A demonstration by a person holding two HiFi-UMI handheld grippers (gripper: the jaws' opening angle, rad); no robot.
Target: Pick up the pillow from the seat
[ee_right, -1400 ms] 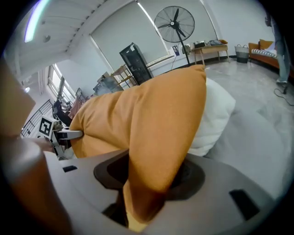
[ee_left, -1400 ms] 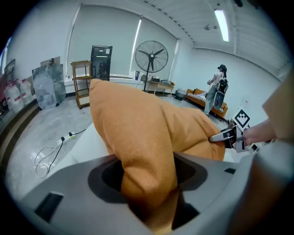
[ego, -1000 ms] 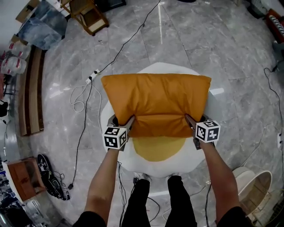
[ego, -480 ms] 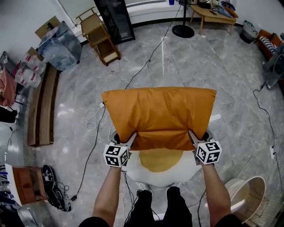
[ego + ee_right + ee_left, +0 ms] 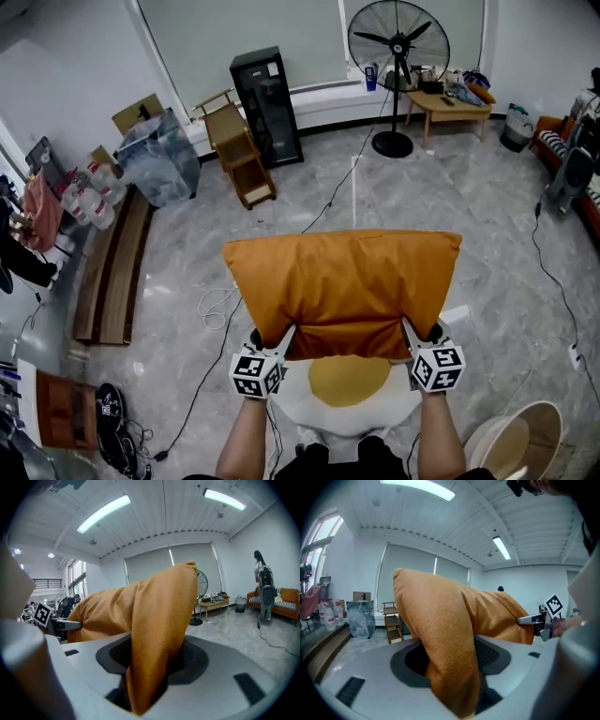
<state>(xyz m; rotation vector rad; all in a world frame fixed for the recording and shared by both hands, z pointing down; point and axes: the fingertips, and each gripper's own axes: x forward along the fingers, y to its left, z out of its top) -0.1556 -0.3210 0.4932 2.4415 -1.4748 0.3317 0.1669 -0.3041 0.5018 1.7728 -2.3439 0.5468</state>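
Up over egg-print seat [image 5: 349, 382]: orange pillow [image 5: 342, 281], near corners clamped in left gripper [image 5: 284, 336] and right gripper [image 5: 410, 332], both jaws closing on the fabric

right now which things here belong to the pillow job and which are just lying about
In the job: pillow, lifted; seat beneath it; left tool and right tool, jaws closing with the pillow's near edge between them.
Lying about: fan, black cabinet, wooden stand, low table, floor cables.
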